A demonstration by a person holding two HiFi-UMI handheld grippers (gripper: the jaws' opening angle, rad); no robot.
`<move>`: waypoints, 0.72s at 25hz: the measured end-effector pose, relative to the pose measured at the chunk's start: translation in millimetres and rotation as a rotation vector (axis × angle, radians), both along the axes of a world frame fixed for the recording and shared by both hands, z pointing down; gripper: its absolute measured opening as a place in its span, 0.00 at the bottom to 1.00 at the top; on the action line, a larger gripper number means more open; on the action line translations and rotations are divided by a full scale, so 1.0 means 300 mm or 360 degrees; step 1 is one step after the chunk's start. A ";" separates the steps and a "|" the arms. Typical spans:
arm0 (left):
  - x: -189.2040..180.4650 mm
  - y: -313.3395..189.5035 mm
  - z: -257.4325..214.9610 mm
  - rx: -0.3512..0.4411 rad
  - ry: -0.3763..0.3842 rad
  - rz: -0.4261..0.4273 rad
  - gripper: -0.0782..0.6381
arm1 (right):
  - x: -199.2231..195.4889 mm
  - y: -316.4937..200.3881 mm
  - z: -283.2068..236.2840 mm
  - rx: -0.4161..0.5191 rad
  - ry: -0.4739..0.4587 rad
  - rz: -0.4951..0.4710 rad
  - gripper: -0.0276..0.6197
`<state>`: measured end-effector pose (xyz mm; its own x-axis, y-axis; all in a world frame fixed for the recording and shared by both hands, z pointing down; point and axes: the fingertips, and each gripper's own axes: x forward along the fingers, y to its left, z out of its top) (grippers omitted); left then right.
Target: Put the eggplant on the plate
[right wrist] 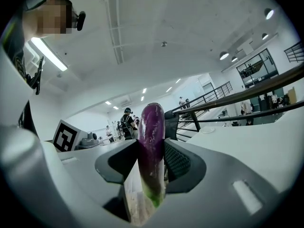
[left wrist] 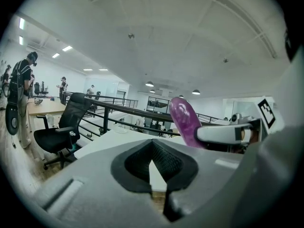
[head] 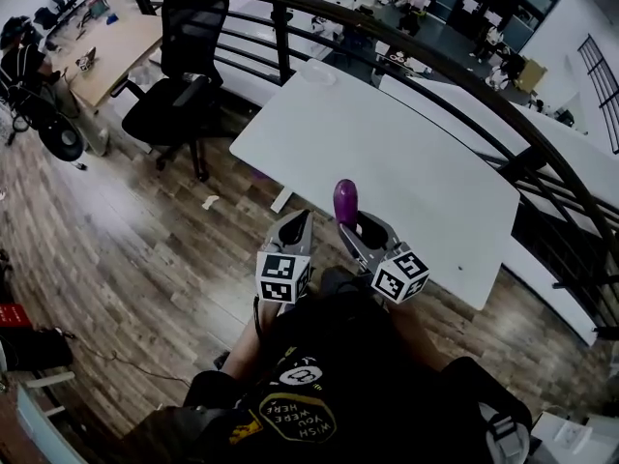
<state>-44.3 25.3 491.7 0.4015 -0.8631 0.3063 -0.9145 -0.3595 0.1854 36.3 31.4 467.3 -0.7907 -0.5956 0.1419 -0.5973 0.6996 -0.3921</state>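
A purple eggplant (head: 345, 201) stands upright between the jaws of my right gripper (head: 358, 226), which is shut on it. Its rounded top points up and its green stem end hangs below the pads (right wrist: 152, 194). In the left gripper view the eggplant (left wrist: 186, 122) shows to the right. My left gripper (head: 295, 228) is just left of the right one, shut with nothing in it, its pads (left wrist: 166, 160) meeting at the tips. Both grippers hang over the near edge of a white table (head: 416, 172). A white plate (head: 317, 73) sits at the table's far left corner.
A black office chair (head: 179, 85) stands on the wooden floor (head: 126, 249) left of the table. A dark curved railing (head: 455, 71) runs behind the table. Desks and several people are in the background at the left.
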 end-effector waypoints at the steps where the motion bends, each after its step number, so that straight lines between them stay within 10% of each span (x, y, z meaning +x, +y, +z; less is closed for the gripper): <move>1: -0.005 -0.018 -0.001 -0.0001 0.0001 0.0002 0.12 | -0.015 -0.015 -0.002 -0.0001 0.0010 -0.0005 0.32; 18: -0.145 -0.558 0.040 -0.0024 -0.0063 -0.0031 0.12 | -0.143 -0.574 0.071 -0.0057 -0.0018 -0.0037 0.32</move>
